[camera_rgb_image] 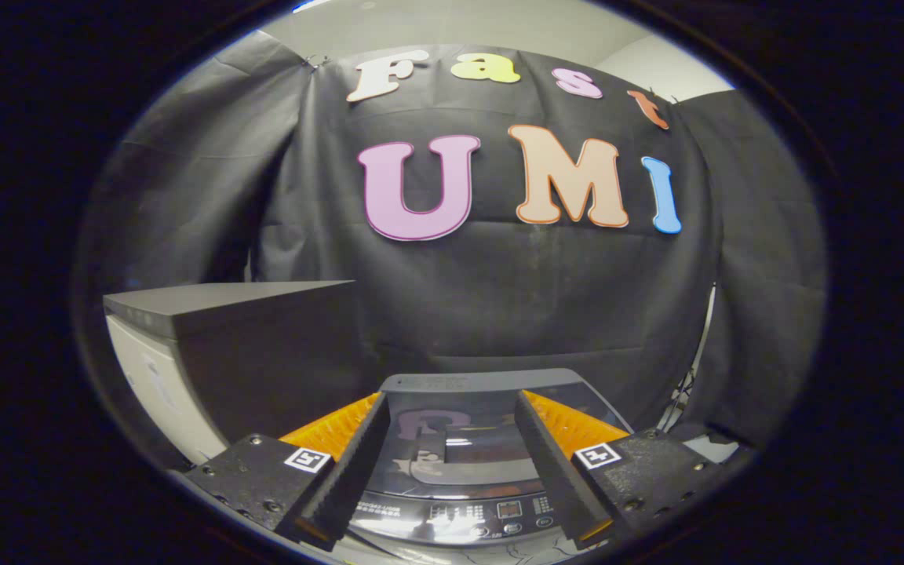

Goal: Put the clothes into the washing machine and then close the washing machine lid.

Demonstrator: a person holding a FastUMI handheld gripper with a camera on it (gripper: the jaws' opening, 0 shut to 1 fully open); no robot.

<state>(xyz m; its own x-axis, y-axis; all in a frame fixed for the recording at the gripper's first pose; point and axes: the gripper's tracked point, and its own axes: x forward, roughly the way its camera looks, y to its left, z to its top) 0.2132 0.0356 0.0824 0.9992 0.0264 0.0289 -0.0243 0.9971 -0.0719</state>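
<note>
The gripper (452, 463) is held wide open with nothing between its fingers. Just ahead and below, the washing machine (452, 514) is seen with its glossy lid (460, 447) apparently lying flat, though reflections make this uncertain. The lid is judged stiff, smooth and slippery, best taken at its front edge. A dark cabinet (256, 345) stands beyond the left finger.

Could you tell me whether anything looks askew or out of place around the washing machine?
Nothing stands out. The washing machine lid lies flat and shut, and the open gripper hovers above it, holding nothing.
</note>
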